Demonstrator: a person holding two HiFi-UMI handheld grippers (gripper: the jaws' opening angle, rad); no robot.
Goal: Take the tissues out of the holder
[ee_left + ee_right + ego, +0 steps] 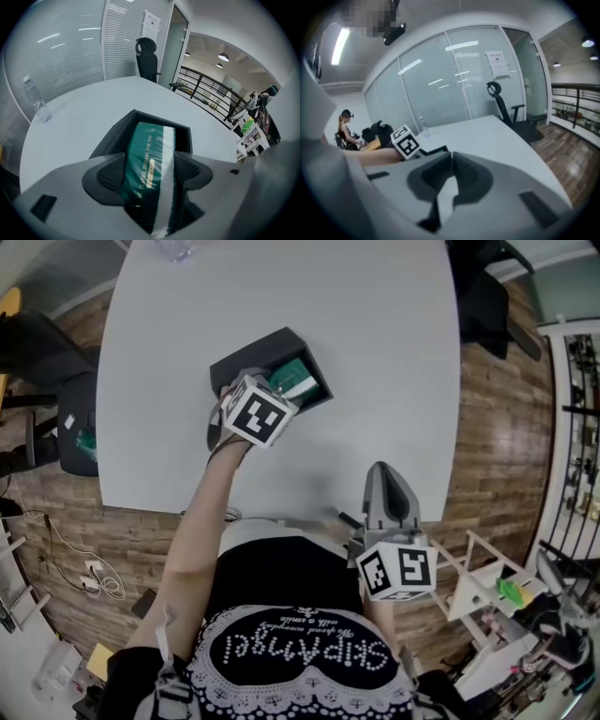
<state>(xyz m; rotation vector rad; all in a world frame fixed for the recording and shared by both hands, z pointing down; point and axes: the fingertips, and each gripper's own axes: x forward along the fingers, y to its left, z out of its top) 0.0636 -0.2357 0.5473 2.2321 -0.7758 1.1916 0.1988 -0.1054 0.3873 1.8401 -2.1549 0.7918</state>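
Your left gripper [150, 173] is clamped across the green tissue pack [151, 138], which sits in the black holder [110, 138], its long axis running 6 to 12 o'clock along the jaws. Your right gripper [451, 173], closed on nothing, waits well apart at 5 o'clock.

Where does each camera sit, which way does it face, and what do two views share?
Head view: on the person's head, facing steeply down at the table, holder and tissue pack; left forearm, torso and both grippers show.
Left gripper view: on the left gripper, facing across the table toward an office chair; its fingers shut on the tissue pack.
Right gripper view: on the right gripper, facing across the table; its fingers together, empty; the left forearm shows.
Shared: both gripper views show the office chair and a bottle.
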